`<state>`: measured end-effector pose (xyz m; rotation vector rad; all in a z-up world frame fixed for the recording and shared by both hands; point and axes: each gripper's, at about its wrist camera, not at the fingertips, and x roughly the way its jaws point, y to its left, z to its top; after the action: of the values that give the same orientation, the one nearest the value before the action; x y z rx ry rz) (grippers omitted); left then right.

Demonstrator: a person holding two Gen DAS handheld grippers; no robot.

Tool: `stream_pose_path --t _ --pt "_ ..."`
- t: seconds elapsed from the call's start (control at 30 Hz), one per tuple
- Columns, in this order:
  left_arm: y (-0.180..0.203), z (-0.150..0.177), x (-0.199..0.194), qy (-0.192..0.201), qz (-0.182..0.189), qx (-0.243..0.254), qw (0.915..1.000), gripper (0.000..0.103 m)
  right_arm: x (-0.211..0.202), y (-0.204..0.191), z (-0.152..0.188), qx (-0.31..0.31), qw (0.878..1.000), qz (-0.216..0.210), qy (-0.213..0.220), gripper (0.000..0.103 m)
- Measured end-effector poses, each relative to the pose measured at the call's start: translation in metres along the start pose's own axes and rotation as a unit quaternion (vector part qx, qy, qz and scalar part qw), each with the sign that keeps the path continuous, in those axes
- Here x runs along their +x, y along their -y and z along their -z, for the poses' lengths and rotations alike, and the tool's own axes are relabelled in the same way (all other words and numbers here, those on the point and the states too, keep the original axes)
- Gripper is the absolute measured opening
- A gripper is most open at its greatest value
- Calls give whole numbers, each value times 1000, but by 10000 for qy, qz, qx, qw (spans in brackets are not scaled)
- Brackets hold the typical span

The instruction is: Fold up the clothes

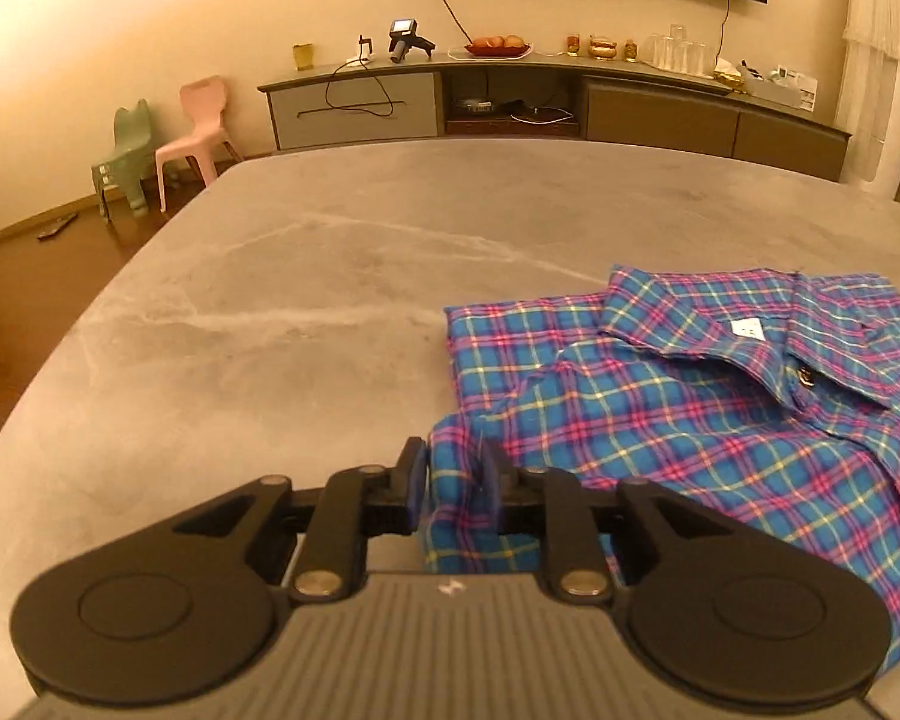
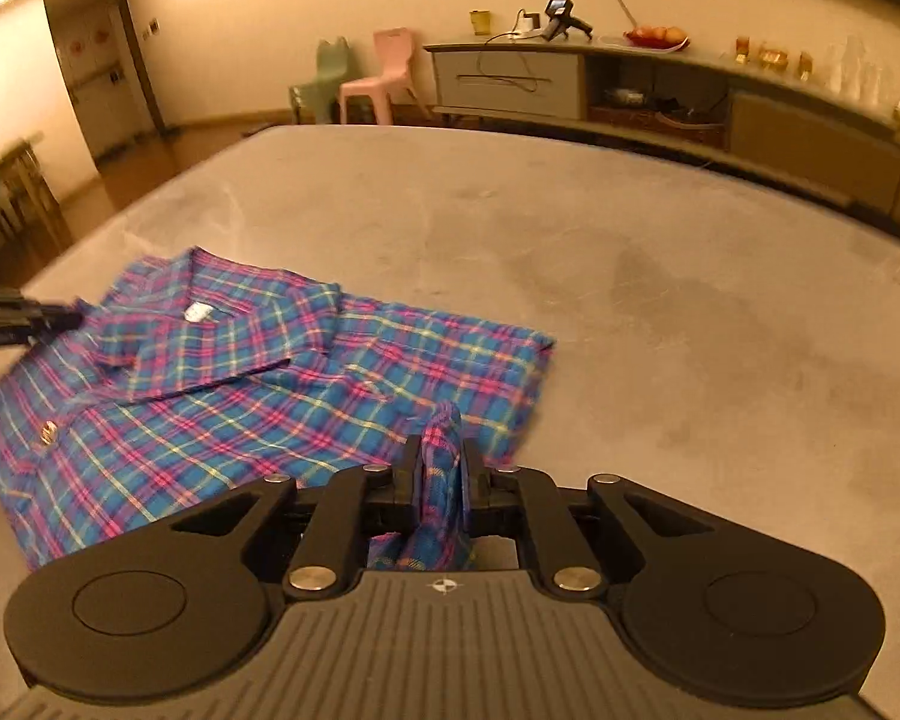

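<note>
A blue, pink and yellow plaid shirt (image 1: pixel 690 396) lies partly folded on the grey stone table (image 1: pixel 330 276), collar up with a white label. My left gripper (image 1: pixel 453 474) is shut on a fold of the shirt's near left edge. In the right wrist view the same shirt (image 2: pixel 222 384) lies to the left. My right gripper (image 2: pixel 443 456) is shut on a bunched fold of its near right edge. The left gripper's tip (image 2: pixel 24 318) shows at the far left over the shirt.
The table (image 2: pixel 660 312) stretches wide beyond and beside the shirt. Past its far edge stand a long low cabinet (image 1: pixel 510 102) with small items, a pink chair (image 1: pixel 195 132) and a green chair (image 1: pixel 123 156) on a wooden floor.
</note>
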<state>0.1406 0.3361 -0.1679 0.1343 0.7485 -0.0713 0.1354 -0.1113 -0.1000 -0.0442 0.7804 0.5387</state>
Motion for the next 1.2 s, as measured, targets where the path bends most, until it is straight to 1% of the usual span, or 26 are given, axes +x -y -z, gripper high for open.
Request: stream_pose_path --t 0.07,0.1,0.13,0.17,0.23,0.27,0.3,0.33,0.37,0.43,0.5,0.57,0.63,0.7,0.73,0.77,0.8,0.83,0.87,0.9,0.97,1.03,1.1,1.13,1.17,1.2 --pt "5 -7 1 100 -196 194 9996 24 1 0 4 13 10000 81 20 12" --pt "7 -10 0 176 -291 265 9991 24 0 0 4 47 9999 133 58 18" --pt "0 -11 -10 371 -368 210 9984 27 -6 2 2 143 9993 315 145 27" --pt "-7 -13 -20 573 -428 140 9973 35 -12 4 0 254 9980 533 244 39" --pt "-22 -15 -42 1012 -340 -152 9942 39 -33 4 -5 409 9942 771 627 40" --pt "-25 -15 -46 1077 -119 -234 9938 39 -43 0 -7 365 9927 815 810 40" --pt "-22 -15 -45 994 86 -192 9948 38 -51 -11 -9 200 9922 748 973 40" --pt "-13 -13 -36 803 239 -18 9965 37 -53 -22 -9 27 9931 581 1022 40" --pt "-4 -12 -28 621 370 164 9972 38 -45 -33 -7 -164 9948 455 902 40" --pt "16 -10 -10 352 396 609 9967 36 -26 -55 -1 -562 9964 241 579 39" --pt "27 -8 11 154 195 870 9959 35 -4 -61 7 -791 9955 489 157 38" --pt "22 -9 21 120 123 729 9972 45 2 -46 13 -675 9947 775 20 39" --pt "13 -12 20 62 113 507 9986 47 -5 -29 11 -367 9954 880 -56 39" --pt "6 -13 11 7 96 291 9995 43 -14 -26 14 -255 9945 1010 -113 39" --pt "4 -13 4 10 115 228 9997 38 -19 -25 16 -213 9939 1078 -138 40" --pt "4 -10 -8 87 225 255 9994 38 -23 -25 18 -170 9931 1145 -162 40" --pt "5 -7 -19 149 349 291 9989 38 -31 -26 19 -207 9909 1321 -133 40" --pt "7 -1 -30 141 540 369 9978 39 -44 -34 22 -353 9900 1365 -37 40" --pt "10 5 -40 121 708 458 9964 40 -57 -43 25 -524 9893 1361 73 40" --pt "14 9 -42 49 740 597 9955 40 -66 -55 32 -678 9910 1152 86 40" --pt "17 19 -39 -35 603 771 9952 42 -81 -78 48 -976 9933 609 52 40" --pt "19 28 -35 -117 461 913 9947 51 -81 -78 55 -911 9944 526 -84 39" --pt "11 26 -36 -172 280 718 9969 47 -78 -73 60 -798 9953 503 -232 40" --pt "7 25 -37 -180 195 634 9976 42 -76 -71 63 -742 9956 492 -307 40" --pt "6 25 -44 -86 153 623 9979 39 -75 -69 66 -685 9958 481 -381 40" --pt "7 26 -52 65 191 655 9977 40 -77 -69 65 -699 9953 547 -386 40"
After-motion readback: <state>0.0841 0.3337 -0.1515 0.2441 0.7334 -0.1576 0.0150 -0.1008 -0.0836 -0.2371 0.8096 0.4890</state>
